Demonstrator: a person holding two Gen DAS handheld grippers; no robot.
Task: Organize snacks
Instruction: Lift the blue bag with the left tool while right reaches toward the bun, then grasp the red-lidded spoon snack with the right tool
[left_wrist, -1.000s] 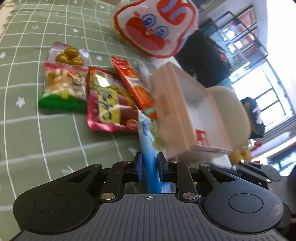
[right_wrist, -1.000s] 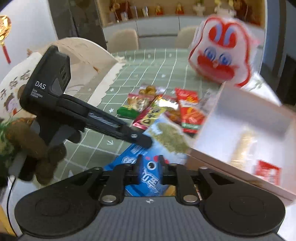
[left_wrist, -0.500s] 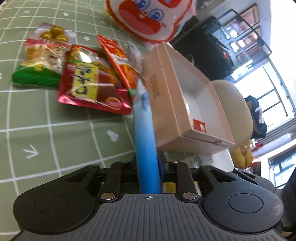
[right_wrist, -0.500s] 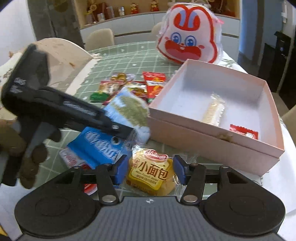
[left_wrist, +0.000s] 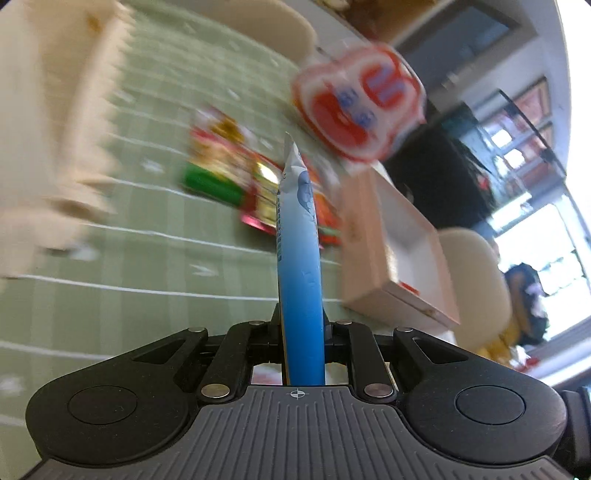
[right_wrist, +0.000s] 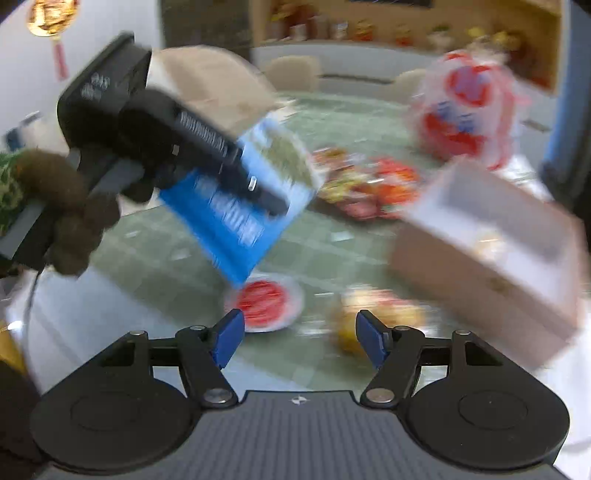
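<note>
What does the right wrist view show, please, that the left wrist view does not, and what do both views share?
Only the right wrist view shows the round red-and-white snack packet, the yellow bun packet lying near the open right claw, and the gloved hand carrying the left claw. Only the left wrist view shows the bright window. Both show the flat blue snack packet clamped in the left claw, the pink cardboard box and the red-and-white rabbit-face bag.

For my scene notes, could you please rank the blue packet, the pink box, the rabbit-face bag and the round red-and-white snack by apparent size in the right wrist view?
1. pink box
2. blue packet, inflated by nearness
3. rabbit-face bag
4. round red-and-white snack
</note>
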